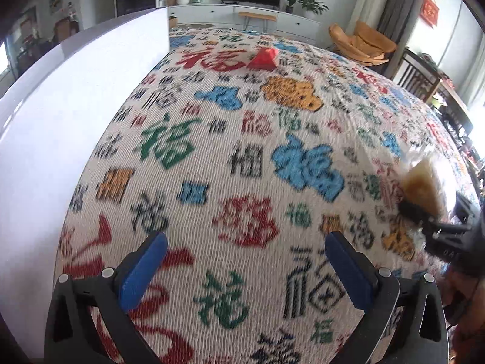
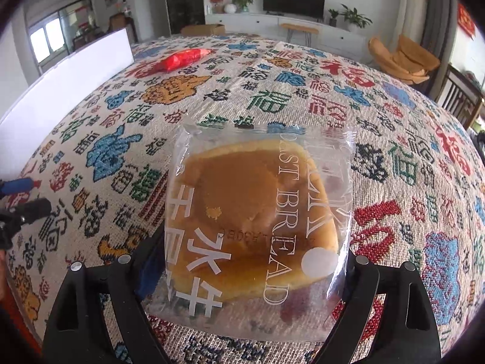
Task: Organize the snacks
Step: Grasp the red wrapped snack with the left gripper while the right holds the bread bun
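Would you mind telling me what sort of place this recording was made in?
Most likely a home living room. A flat-screen television stands on a long white cabinet with potted plants beside it, and a tan lounge chair sits past the table's patterned tablecloth.

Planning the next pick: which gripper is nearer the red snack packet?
Neither clearly: the red snack packet lies far across the cloth from both. The left gripper hovers empty; the right gripper has the bread bag between its jaws.
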A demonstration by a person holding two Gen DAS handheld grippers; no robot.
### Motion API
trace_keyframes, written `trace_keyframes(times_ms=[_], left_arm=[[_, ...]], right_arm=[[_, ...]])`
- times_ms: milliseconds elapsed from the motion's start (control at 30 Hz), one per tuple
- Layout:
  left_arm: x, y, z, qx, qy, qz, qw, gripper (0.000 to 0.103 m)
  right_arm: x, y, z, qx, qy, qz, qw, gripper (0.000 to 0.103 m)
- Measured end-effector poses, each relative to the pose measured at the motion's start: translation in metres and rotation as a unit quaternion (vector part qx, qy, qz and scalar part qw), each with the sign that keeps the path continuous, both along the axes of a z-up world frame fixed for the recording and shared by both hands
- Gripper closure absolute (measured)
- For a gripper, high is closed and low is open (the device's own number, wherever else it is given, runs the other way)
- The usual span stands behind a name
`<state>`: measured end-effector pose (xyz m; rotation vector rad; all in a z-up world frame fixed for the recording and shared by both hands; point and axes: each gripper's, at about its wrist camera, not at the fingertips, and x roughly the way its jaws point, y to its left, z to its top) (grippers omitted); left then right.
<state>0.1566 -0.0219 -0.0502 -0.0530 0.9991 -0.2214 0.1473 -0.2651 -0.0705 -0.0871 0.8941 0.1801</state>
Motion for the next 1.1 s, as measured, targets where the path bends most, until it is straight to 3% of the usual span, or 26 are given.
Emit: trace_keyframes(times_ms=[133,233,400,467,567,600,633,800,967,1100], left_arm=[[0.073,-0.012,0.037,0.011,-0.032,-0.025,0.9991,0.0],[0.134,-0.02,0.049,0.022,-0.048,-0.021,0.9984,0.0],[0.212,-0.042,0.033,0.045,-0.018,-0.021,0.9986,0.001],[0.231,-0.054,0.02,0.066,-0.01,-0.028,0.9974,0.006],[0.25,-0.066,0.0,0.092,0.002,-0.027,0.9954,0.035],[0.254,-0.067,-0.005,0.089,0.009,-0.03,0.9955,0.058],[0.256,-0.067,-0.008,0.076,0.012,-0.039,0.9963,0.071],[0.227,-0.058,0.002,0.048,-0.006,-0.066,0.9966,0.077],[0.142,-0.033,0.019,0.033,0.01,-0.076,0.9965,0.077],[0.058,-0.015,0.017,0.022,0.036,-0.072,0.9966,0.077]], right_arm=[[0.0,0.001,0.0,0.0,0.0,0.0,1.0,0.013],[0.0,0.0,0.0,0.001,0.0,0.0,1.0,0.013],[-0.001,0.0,0.0,0.002,0.0,0.0,1.0,0.013],[-0.001,-0.001,0.0,0.003,0.0,-0.001,1.0,0.013],[-0.001,-0.001,0.0,0.003,-0.001,-0.002,1.0,0.013],[-0.001,-0.002,0.0,0.003,-0.001,-0.002,1.0,0.013],[-0.001,-0.001,0.001,0.003,-0.001,-0.002,1.0,0.013],[-0.001,-0.002,0.001,0.002,-0.001,-0.002,1.0,0.013],[-0.001,-0.002,0.001,0.003,-0.001,-0.002,1.0,0.013],[-0.001,-0.002,0.001,0.004,-0.001,-0.002,1.0,0.013]])
